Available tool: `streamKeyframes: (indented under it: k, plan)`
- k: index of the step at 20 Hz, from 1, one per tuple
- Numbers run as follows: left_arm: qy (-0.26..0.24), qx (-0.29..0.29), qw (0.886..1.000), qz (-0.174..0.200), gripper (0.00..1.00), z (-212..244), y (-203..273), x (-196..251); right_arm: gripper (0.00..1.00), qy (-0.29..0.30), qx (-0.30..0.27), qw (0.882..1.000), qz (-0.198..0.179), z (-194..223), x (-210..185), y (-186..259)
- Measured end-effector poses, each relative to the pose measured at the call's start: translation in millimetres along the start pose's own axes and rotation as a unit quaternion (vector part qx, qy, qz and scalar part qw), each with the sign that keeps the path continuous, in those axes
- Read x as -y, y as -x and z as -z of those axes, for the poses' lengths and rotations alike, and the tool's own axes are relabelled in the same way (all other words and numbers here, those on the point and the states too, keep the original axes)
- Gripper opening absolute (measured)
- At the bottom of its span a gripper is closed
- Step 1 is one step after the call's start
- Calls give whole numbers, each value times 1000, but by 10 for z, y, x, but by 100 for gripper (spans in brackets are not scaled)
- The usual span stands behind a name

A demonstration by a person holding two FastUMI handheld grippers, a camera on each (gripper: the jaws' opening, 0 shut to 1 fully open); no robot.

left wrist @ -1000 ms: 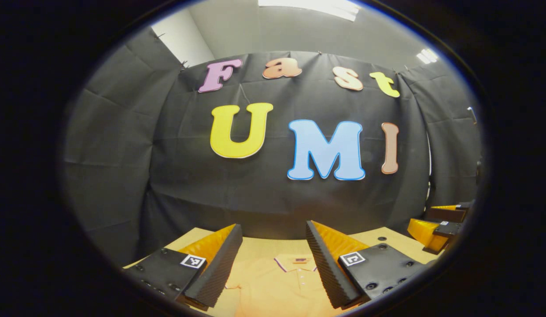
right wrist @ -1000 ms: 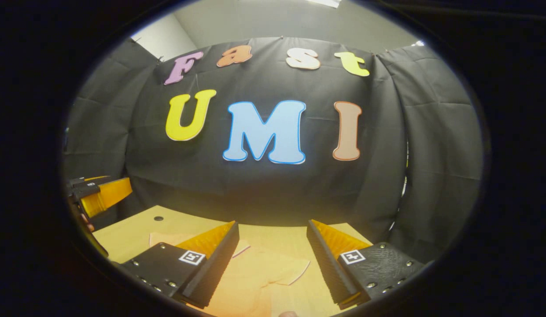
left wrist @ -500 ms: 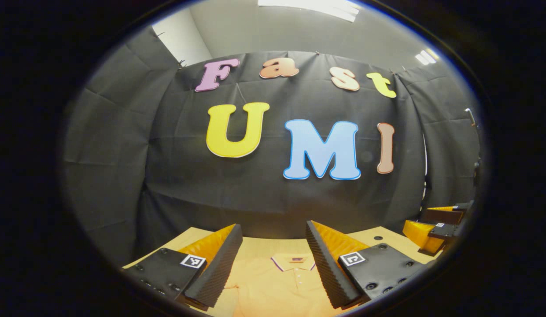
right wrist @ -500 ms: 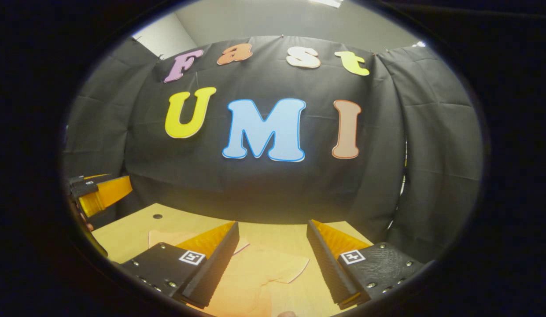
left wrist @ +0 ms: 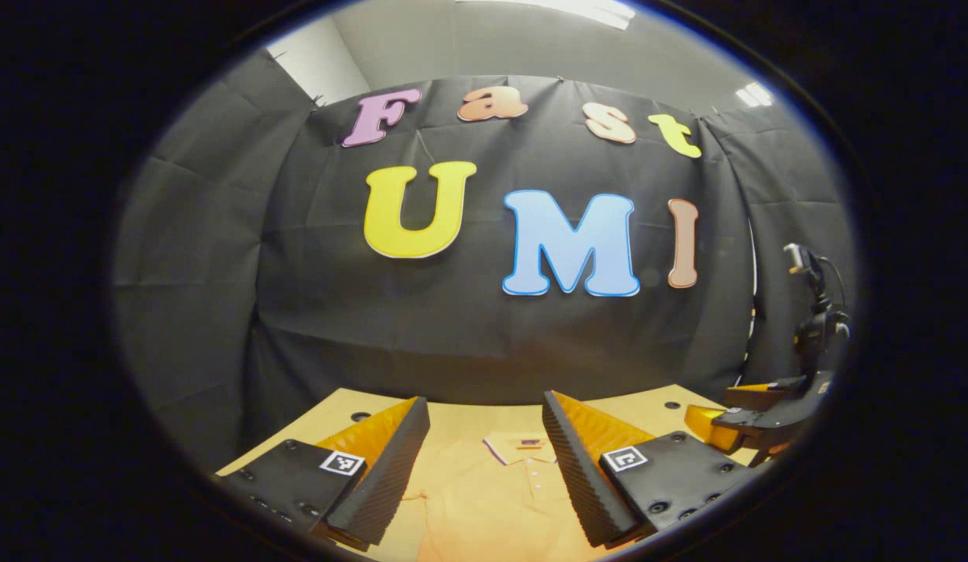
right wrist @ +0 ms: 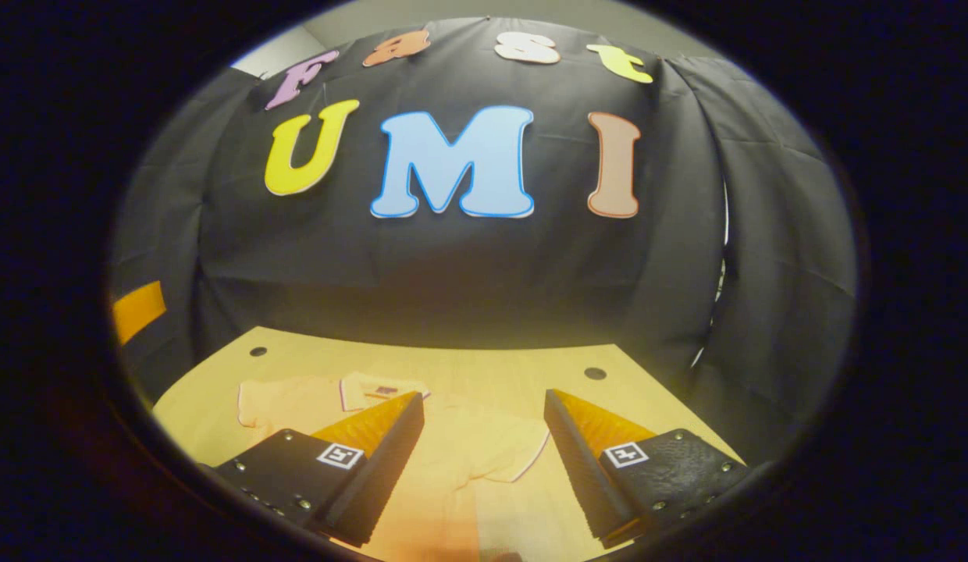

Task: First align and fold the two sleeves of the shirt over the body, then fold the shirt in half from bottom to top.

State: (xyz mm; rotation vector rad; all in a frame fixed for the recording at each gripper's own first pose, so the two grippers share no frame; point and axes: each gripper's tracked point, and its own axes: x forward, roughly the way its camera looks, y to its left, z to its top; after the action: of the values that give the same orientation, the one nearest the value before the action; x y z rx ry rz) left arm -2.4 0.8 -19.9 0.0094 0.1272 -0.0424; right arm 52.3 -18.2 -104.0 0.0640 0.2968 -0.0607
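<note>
The shirt (right wrist: 445, 468) lies flat on the desk (right wrist: 484, 367), collar toward the booth wall. Above it, the left gripper (left wrist: 484, 437) and right gripper (right wrist: 484, 429) hover, fingers spread, holding nothing.

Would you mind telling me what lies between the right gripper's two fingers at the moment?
In the right gripper view, the shirt, lying flat on the table, shows in the gap of the open right gripper; nothing is gripped.

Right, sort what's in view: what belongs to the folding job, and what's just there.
Belongs to the job:
- shirt, lying flat, sleeves still spread
- left gripper, fingers apart
- right gripper, fingers apart

Just there:
- table
- holes in the table top
- stand with cables at the booth's edge
</note>
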Motion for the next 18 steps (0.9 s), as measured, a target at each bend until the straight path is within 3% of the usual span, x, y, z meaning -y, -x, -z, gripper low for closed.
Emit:
streamKeyframes:
  k: [9, 18]
  plan:
    - [-4, -17, 1000, -9, 95, 86, 23, -55, 96, -5, -90, 996, 19, 536, 238, -719]
    - [-7, -36, 999, -26, 94, 225, 22, -118, 97, -23, -178, 982, 51, 1195, 528, -1380]
